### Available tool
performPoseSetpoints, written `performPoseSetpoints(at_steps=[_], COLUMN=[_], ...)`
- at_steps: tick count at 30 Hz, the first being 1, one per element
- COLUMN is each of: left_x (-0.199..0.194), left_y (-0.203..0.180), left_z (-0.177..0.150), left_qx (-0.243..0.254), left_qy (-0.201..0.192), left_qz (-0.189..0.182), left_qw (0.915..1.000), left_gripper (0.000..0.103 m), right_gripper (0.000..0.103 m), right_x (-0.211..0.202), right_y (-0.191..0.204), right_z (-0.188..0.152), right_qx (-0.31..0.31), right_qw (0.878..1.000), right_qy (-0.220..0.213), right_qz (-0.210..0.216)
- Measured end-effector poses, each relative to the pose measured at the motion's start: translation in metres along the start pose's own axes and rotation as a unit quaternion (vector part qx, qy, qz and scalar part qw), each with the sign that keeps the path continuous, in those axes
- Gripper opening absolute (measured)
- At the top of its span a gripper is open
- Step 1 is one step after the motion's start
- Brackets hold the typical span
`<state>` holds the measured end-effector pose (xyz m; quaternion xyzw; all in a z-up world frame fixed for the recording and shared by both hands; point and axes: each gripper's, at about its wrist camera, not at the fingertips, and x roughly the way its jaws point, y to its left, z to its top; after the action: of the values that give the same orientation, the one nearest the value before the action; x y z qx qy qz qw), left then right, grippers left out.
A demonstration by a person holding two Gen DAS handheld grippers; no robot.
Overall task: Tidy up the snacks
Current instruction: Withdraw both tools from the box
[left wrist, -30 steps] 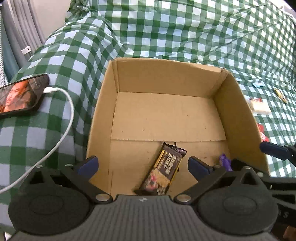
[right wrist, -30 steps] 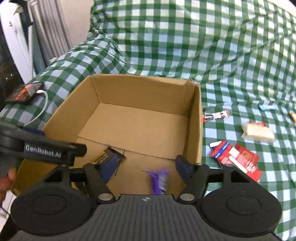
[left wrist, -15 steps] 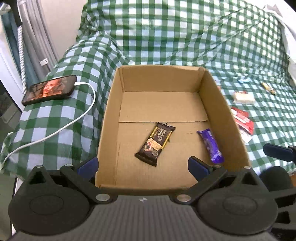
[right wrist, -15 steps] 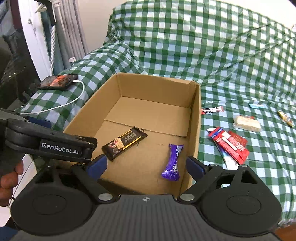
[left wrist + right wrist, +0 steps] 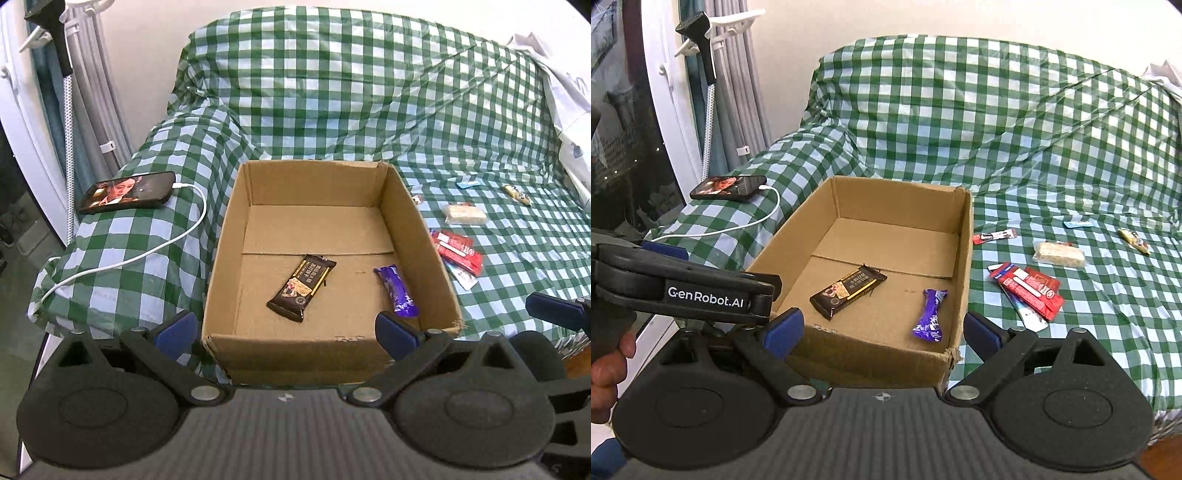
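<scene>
An open cardboard box (image 5: 221,258) stands on a green checked cover. On its floor lie a dark brown snack bar (image 5: 301,288) and a purple wrapped bar (image 5: 397,291). My left gripper (image 5: 284,332) is open and empty, held back in front of the box's near wall. My right gripper (image 5: 882,330) is also open and empty, just short of the box's (image 5: 964,258) near right corner. It sees the same brown bar (image 5: 847,291) and purple bar (image 5: 931,314). Loose snacks lie right of the box: red packets (image 5: 1030,290), a pale cake (image 5: 1060,253), a red-white stick (image 5: 993,236).
A blue sachet (image 5: 1078,224) and a gold sweet (image 5: 1134,240) lie further right on the cover. A lit phone (image 5: 129,192) with a white cable (image 5: 184,229) rests on the covered hump left of the box. Curtains and a white frame stand at far left.
Both grippers have drawn back and upward from over the box's floor to outside its near wall. The right gripper's jaws widened, and the purple bar lies free in the box.
</scene>
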<state>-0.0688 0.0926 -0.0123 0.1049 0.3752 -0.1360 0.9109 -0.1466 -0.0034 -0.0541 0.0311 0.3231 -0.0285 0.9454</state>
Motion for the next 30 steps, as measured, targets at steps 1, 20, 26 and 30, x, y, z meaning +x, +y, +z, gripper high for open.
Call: performPoseSetpoints(at_steps=[1, 20, 26, 30], left_x=[-0.003, -0.032, -0.032, -0.028], left_y=[-0.001, -0.001, -0.001, 0.000], left_z=[-0.001, -0.011, -0.012, -0.012], left_qx=[0.000, -0.013, -0.012, -0.010], left_qy=[-0.002, -0.018, -0.015, -0.007], left_qz=[-0.001, -0.006, -0.005, -0.002], left_qw=[1.0000, 0.9997, 0.9998, 0.9999], left_gripper=[0.103, 0.103, 0.103, 0.103], right_gripper=[0.094, 0.094, 0.094, 0.094], right_x=[-0.004, -0.039, -0.039, -0.038], right_y=[0.000, 0.005, 0.007, 0.007], right_z=[-0.002, -0.012, -0.013, -0.013], right_qx=[0.000, -0.007, -0.007, -0.008], right_qw=[1.000, 0.999, 0.999, 0.999], right_qy=[-0.003, -0.037, -0.037, -0.031], right_qz=[0.000, -0.007, -0.008, -0.007])
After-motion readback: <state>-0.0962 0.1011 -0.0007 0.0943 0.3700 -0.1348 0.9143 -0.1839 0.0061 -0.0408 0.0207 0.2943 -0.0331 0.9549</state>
